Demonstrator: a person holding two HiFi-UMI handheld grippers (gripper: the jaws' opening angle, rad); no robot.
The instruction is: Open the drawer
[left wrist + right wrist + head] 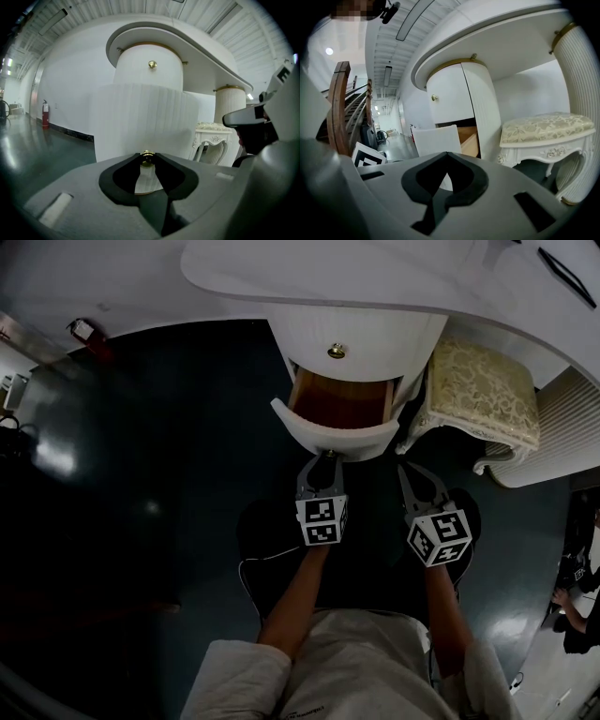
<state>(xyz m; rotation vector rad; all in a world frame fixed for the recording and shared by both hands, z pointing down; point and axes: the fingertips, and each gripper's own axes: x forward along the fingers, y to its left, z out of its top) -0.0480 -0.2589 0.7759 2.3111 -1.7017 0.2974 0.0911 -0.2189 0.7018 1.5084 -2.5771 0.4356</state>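
Note:
The white curved drawer (333, 439) of the round cabinet stands pulled out, its brown wooden inside (342, 404) showing. My left gripper (328, 457) is at the middle of the drawer front (140, 122), shut on the small gold knob (147, 154), which sits pinched between the fingertips. My right gripper (409, 470) hangs to the right of the drawer front, apart from it. Its fingertips meet with nothing between them (446, 154). The right gripper view shows the drawer front (436, 138) and its wooden side (468, 138) from the right.
Above the drawer is a rounded cabinet front with a second gold knob (336, 351) under a white countertop (375, 277). A cushioned white stool (483, 395) stands close on the right. Dark glossy floor (141, 474) spreads to the left. A person stands at the far right (577, 601).

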